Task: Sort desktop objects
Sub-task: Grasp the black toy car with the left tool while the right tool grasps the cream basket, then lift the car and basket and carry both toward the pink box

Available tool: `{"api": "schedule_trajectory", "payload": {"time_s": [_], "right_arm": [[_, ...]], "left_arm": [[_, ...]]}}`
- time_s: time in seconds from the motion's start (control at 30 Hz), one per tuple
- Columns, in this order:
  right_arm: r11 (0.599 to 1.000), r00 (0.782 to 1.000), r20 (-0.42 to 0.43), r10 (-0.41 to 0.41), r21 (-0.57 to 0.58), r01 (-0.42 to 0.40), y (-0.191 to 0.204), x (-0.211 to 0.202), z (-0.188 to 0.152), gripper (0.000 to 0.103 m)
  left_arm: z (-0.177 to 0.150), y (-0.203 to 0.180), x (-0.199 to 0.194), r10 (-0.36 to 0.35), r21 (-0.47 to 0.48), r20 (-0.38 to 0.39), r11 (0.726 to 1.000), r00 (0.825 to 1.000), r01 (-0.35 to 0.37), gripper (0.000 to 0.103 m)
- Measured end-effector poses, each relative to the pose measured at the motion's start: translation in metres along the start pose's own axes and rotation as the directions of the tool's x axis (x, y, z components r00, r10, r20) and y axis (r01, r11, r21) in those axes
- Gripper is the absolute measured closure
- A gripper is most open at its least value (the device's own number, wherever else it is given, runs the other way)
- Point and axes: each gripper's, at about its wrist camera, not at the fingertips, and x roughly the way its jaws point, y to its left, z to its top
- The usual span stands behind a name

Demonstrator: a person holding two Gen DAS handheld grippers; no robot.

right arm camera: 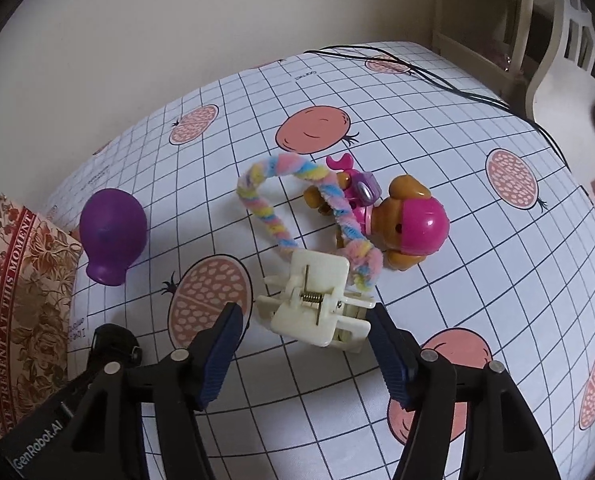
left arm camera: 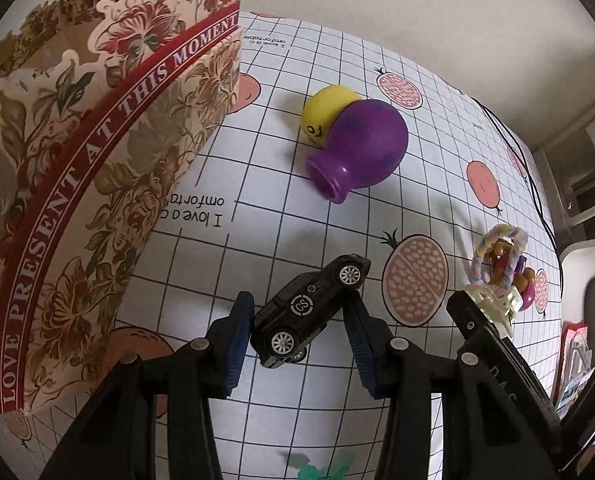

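Observation:
My left gripper (left arm camera: 297, 304) is shut on a black toy car (left arm camera: 309, 308), which hangs tilted, nose up, above the checked tablecloth (left arm camera: 297, 208). A tall floral box (left arm camera: 97, 160) stands close on its left. In the right wrist view a cream claw hair clip (right arm camera: 313, 308) lies on the cloth between the fingers of my right gripper (right arm camera: 305, 312). The gripper is open: the right pad (right arm camera: 381, 332) is at the clip's edge and the left pad (right arm camera: 227, 336) stands clear of it. A pastel pipe-cleaner loop (right arm camera: 265, 208) is clamped in the clip.
A purple bulb-shaped toy (left arm camera: 361, 148) lies against a yellow ball (left arm camera: 325, 112) behind the car. A brown puppy figure in a pink helmet (right arm camera: 413, 224) lies beyond the clip. Black cables (right arm camera: 417, 68) run along the far edge, near a white chair (right arm camera: 569, 52). Something green (left arm camera: 321, 468) shows at the bottom.

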Motion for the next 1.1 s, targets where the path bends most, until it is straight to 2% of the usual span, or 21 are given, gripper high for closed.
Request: {"api": "schedule_trajectory", "payload": {"time_s": [0.1, 0.6, 0.83, 0.97, 1.1], "right_arm": [[1.000, 1.000, 0.007, -0.018, 0.016, 0.018, -0.003, 0.000, 0.001, 0.046], [0.999, 1.000, 0.008, 0.004, 0.047, -0.004, -0.006, -0.002, 0.001, 0.051], [0.994, 0.999, 0.016, 0.045, 0.098, -0.047, -0.012, -0.009, 0.001, 0.051], [0.991, 0.997, 0.045, 0.063, 0.117, -0.067, -0.015, -0.018, 0.003, 0.051], [0.987, 0.988, 0.127, 0.092, 0.118, -0.107, -0.016, -0.038, 0.008, 0.051]], "left_arm": [[-0.002, 0.002, -0.001, -0.002, -0.004, -0.002, 1.000, 1.000, 0.002, 0.055], [-0.006, 0.003, 0.001, -0.008, 0.007, -0.008, 1.000, 1.000, 0.008, 0.055], [-0.006, 0.001, 0.001, -0.013, 0.022, 0.000, 1.000, 1.000, 0.013, 0.055], [-0.006, 0.000, -0.001, -0.009, 0.024, 0.007, 1.000, 1.000, 0.009, 0.055], [-0.006, -0.001, -0.009, -0.028, 0.026, 0.033, 0.999, 0.999, 0.027, 0.055]]}}
